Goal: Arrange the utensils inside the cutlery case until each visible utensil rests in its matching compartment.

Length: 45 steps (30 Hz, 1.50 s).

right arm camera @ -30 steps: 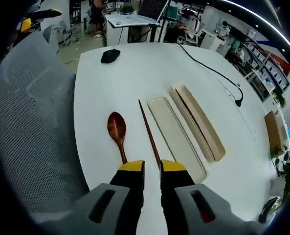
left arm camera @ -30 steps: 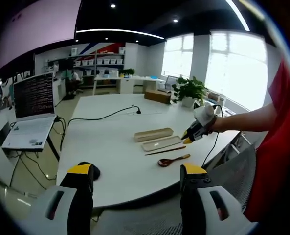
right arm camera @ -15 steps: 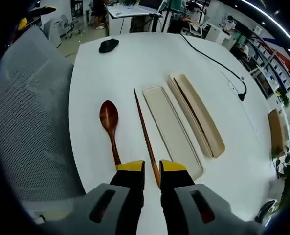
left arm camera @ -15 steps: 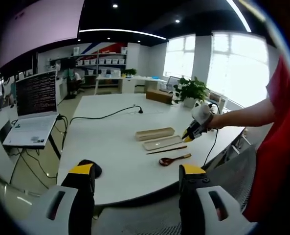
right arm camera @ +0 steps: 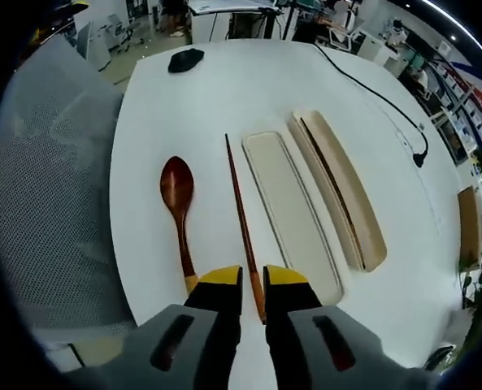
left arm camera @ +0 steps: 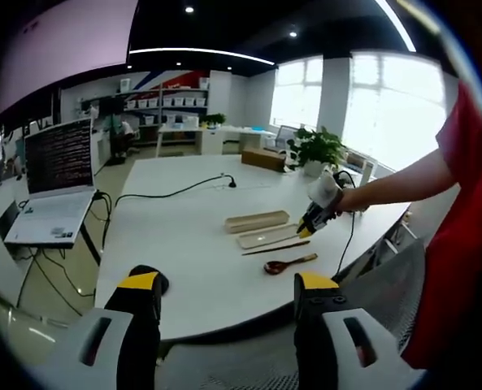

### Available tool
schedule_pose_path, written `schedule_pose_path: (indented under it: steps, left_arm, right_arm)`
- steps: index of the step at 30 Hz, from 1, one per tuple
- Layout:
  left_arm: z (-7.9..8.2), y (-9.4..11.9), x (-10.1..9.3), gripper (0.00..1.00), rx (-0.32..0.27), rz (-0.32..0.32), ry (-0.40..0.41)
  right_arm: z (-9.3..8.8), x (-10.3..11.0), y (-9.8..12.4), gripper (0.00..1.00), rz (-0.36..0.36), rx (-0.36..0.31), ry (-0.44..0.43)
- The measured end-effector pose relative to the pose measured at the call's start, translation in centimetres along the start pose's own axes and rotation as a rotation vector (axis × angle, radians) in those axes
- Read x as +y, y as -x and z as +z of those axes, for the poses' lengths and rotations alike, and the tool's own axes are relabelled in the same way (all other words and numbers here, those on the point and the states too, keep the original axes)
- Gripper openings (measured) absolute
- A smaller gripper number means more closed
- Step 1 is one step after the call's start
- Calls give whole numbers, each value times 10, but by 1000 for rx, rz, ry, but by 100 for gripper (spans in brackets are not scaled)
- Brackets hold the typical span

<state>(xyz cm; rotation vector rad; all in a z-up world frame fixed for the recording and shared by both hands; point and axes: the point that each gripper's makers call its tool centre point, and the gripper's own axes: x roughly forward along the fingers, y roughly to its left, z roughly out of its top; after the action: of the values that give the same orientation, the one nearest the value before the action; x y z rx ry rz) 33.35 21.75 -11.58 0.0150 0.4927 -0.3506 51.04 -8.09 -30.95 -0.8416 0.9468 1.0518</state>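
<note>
Right gripper view: my right hand-held gripper point(right arm camera: 252, 280) hangs nearly closed over the chopsticks' point(right arm camera: 241, 214) near end, not yet gripping, at the table's point(right arm camera: 224, 89) near edge beside the spoon point(right arm camera: 177, 195); lid point(right arm camera: 292, 211) and case point(right arm camera: 342, 199) lie open alongside, ready for loading.

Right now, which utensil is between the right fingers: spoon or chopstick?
The chopstick: its near end runs into the gap between the fingers. The spoon lies just left.

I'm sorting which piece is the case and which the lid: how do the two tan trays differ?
The near tray, beside the chopsticks, is shallow, paler and bare. The far tray has taller walls, a deeper tan colour, and a dark thin stick lying inside. Both are long, narrow and round-cornered, lying side by side on the table.
</note>
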Motion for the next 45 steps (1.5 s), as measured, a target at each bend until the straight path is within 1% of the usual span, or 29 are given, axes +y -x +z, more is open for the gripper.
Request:
schedule_pose_path:
  steps: [4, 7, 16, 18, 22, 28, 32, 37, 45]
  left_arm:
    - [1, 1, 2, 68, -6, 3, 9]
    - [1, 1, 3, 68, -2, 3, 2]
    - [4, 0, 4, 68, -3, 4, -2]
    - [5, -1, 5, 68, -4, 4, -6]
    - [5, -1, 6, 68, -5, 6, -5]
    - [2, -2, 5, 68, 5, 8, -3]
    - [-1, -3, 5, 68, 10, 10, 4]
    - [2, -4, 7, 68, 6, 16, 3]
    - [1, -4, 9, 68, 10, 26, 8]
  right_arm:
    - [-1, 0, -3, 4, 8, 5, 4]
    - [-2, 3, -6, 4, 18, 14, 17]
    - [6, -1, -9, 5, 20, 16, 37]
    - [5, -1, -12, 6, 24, 25, 39]
    - [2, 0, -14, 7, 27, 43, 70]
    - [-2, 1, -21, 6, 41, 57, 59]
    - [-5, 2, -25, 7, 48, 79, 73]
    - [-3, 2, -27, 7, 50, 81, 91]
    - [-1, 4, -36, 8, 73, 113, 114]
